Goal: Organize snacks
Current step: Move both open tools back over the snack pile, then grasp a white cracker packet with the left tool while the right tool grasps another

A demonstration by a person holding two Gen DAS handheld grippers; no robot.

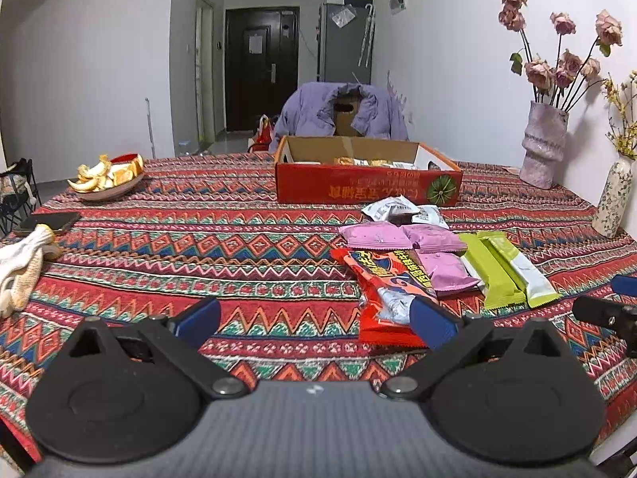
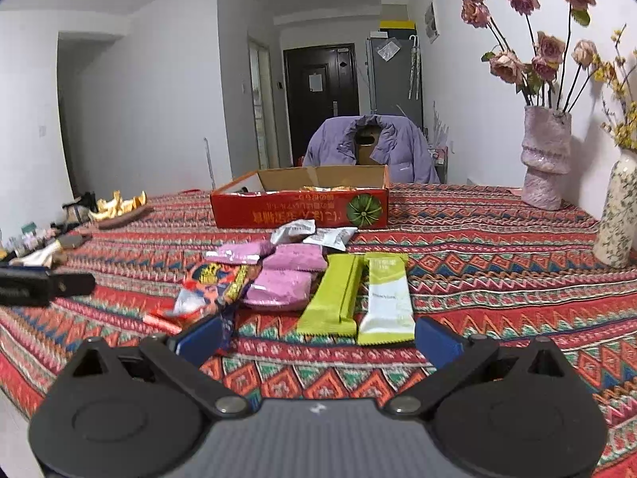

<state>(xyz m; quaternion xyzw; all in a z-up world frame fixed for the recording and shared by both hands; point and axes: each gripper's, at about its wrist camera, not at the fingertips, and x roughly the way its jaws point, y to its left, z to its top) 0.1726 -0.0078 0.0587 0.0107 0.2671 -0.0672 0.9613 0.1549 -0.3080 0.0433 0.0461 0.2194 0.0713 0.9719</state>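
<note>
A pile of snack packets lies on the patterned tablecloth: a red bag, pink packets, two green bars and white packets. Behind them stands an open red cardboard box with some snacks inside. My left gripper is open and empty, low over the cloth, its right finger at the red bag's near edge. My right gripper is open and empty, just in front of the green bars.
A plate of orange peel sits at the far left, a phone and a white cloth at the left edge. Two vases with flowers stand along the right wall. A chair with a purple jacket is behind the table.
</note>
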